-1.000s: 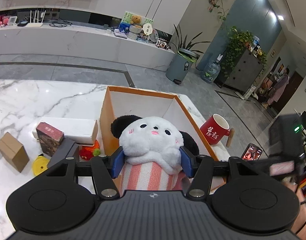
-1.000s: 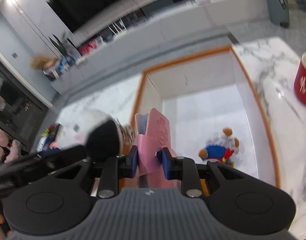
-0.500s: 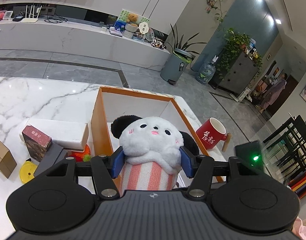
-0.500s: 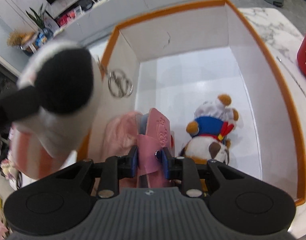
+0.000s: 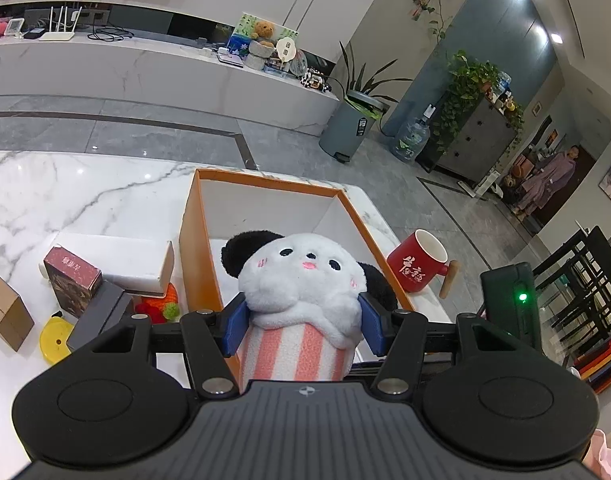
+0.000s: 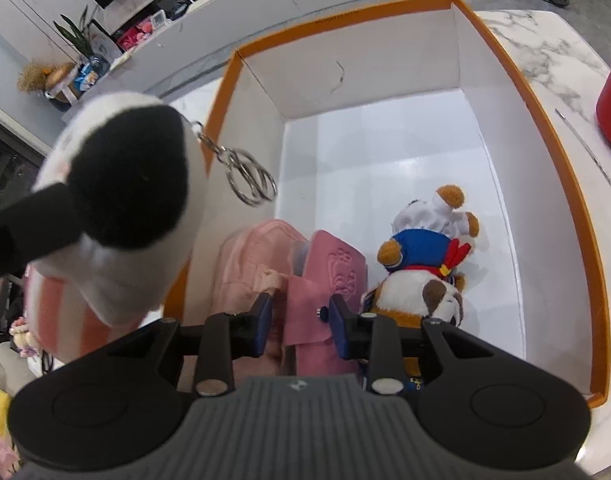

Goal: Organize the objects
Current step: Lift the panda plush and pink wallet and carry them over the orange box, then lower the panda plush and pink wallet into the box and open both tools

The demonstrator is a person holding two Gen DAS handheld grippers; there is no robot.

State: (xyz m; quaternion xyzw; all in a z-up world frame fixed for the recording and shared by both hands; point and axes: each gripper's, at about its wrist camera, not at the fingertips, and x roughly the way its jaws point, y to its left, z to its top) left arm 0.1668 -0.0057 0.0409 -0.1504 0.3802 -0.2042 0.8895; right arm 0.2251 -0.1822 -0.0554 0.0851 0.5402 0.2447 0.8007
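My left gripper [image 5: 303, 322] is shut on a panda plush [image 5: 305, 280] in a pink-striped cup, held over the near left edge of the orange box [image 5: 265, 178]. The right wrist view shows the panda [image 6: 117, 200] at left, its keyring [image 6: 251, 180] dangling. My right gripper [image 6: 299, 322] is down inside the box [image 6: 545, 120], its jaws opening around a pink pouch [image 6: 337, 276]; the pads stand just off it. The pouch rests against a pink bag [image 6: 249, 256]. A dog plush [image 6: 421, 264] with a blue cap lies to the right.
A red mug [image 5: 417, 264] stands right of the box on the marble table. Left of the box are a white box [image 5: 117, 256], a maroon box [image 5: 71, 276], a brown carton [image 5: 3, 312], a yellow disc [image 5: 55, 338] and a small red-orange toy [image 5: 161, 306].
The right gripper sank into the box with the pink pouch, then its jaws parted from it. The panda stayed gripped in the left gripper beside the box edge.
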